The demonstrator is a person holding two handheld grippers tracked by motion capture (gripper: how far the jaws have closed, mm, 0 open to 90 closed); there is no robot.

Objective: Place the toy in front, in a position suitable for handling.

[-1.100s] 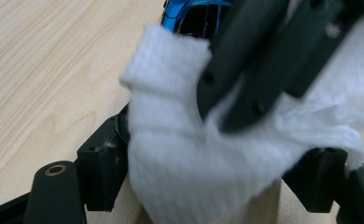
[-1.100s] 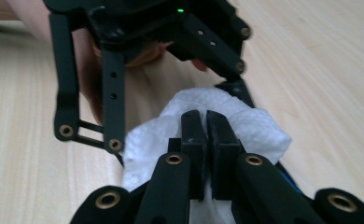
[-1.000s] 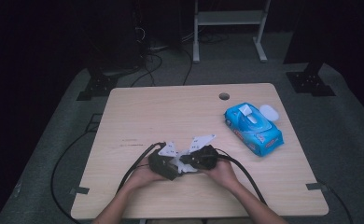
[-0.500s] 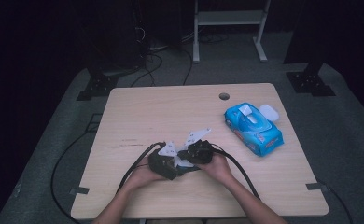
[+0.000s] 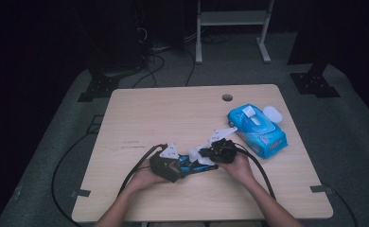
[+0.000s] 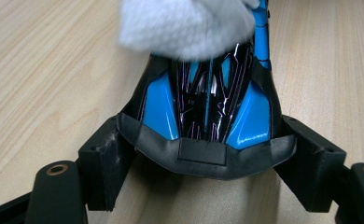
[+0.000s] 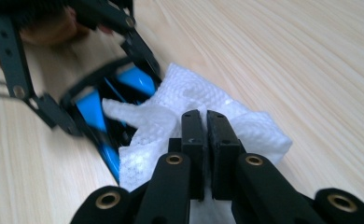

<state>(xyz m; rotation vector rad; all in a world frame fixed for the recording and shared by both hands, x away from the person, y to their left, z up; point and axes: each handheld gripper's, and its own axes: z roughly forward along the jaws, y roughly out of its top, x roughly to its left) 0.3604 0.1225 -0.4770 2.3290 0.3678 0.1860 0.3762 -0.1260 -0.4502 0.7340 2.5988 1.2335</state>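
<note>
White wipe [image 6: 187,23] hides the toy car's [image 6: 208,98] far end.

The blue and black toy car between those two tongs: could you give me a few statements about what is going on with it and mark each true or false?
1. The left tongs clamp the blue and black toy car by its sides. True.
2. The right tongs are wide open and hold nothing. False: their jaws are shut on a white textured wipe.
3. The wipe lies against the car. True, as seen in the left gripper view and the right gripper view.
4. The blue pack of wipes sits on the left half of the light wooden table. False: it sits on the right half.
5. The pack's white lid is flipped open. True.
</note>
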